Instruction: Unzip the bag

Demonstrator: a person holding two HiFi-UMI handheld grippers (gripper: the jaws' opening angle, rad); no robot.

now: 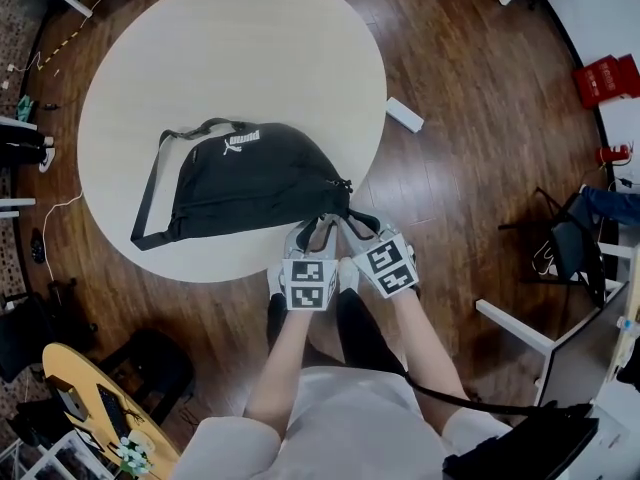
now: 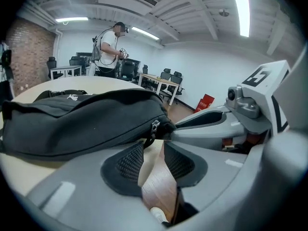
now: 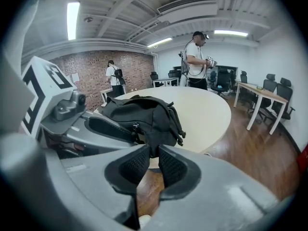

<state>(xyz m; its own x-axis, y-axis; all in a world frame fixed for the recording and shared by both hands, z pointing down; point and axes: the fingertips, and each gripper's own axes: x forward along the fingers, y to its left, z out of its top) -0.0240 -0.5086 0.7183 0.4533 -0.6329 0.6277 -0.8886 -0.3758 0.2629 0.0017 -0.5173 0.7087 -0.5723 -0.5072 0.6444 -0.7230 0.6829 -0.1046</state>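
Closest is the person's white shirt, and 2 arms reach out from it toward the bag. That black bag lies on the round table, near the table's 6 o'clock edge, and its 4 o'clock end points to the grippers. Its zipper looks shut all the way, and the zipper pull sits right at that near end. So the job has hardly begun: nothing is unzipped yet, and the whole zipper is left to pull open. The left gripper has its jaws a little apart, with the pull just past their tips and nothing held. The right gripper looks pinched tight on the cloth at the bag's end, I think to hold it steady. The bag's strap loops out at 9 o'clock. Farther off, a small white box lies on the wood floor at 2 o'clock, and another person stands far across the room.
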